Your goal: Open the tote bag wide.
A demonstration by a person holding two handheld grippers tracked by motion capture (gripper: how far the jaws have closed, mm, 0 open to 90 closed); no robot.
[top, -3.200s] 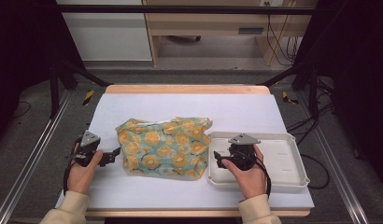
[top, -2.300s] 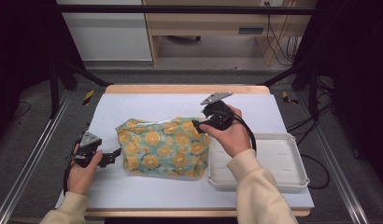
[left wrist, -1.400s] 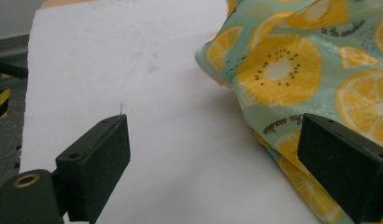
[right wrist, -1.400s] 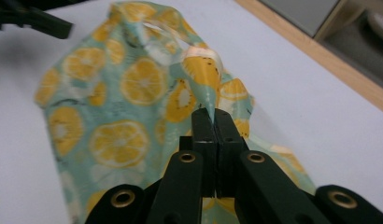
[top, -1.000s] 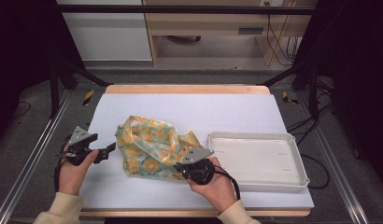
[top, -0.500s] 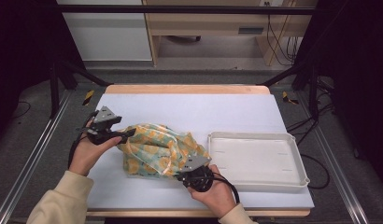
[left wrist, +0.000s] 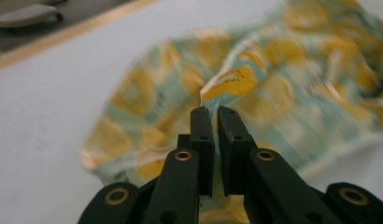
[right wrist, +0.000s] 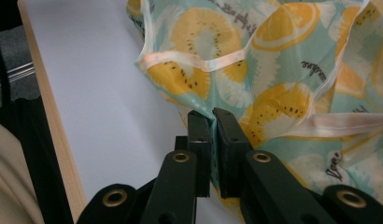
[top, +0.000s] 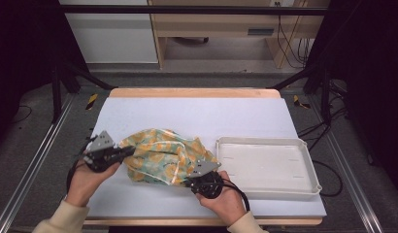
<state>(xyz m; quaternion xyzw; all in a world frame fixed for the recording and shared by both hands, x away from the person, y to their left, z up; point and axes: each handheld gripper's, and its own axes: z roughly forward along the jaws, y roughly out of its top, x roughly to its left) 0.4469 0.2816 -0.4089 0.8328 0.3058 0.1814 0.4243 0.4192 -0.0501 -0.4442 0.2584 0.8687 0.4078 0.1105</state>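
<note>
A: What changed on the counter (top: 139,111)?
B: Cloth (top: 163,158), earlier flat, was bunched left of the tray (top: 304,145). Left gripper (top: 126,151) came in from 9 o'clock; its fingers had just been closing and pinched a cloth fold.
A: Right gripper (top: 187,183)?
B: Clamped on the near edge. Both ends held, ready to lift. Long axis ran 10 to 4 o'clock.

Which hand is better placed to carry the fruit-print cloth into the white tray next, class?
Right, probably. The right tool is shut on the cloth at its near edge, beside the tray. The left tool, whose jaws have just been closing on a fold, holds the far side, away from the tray.
</note>
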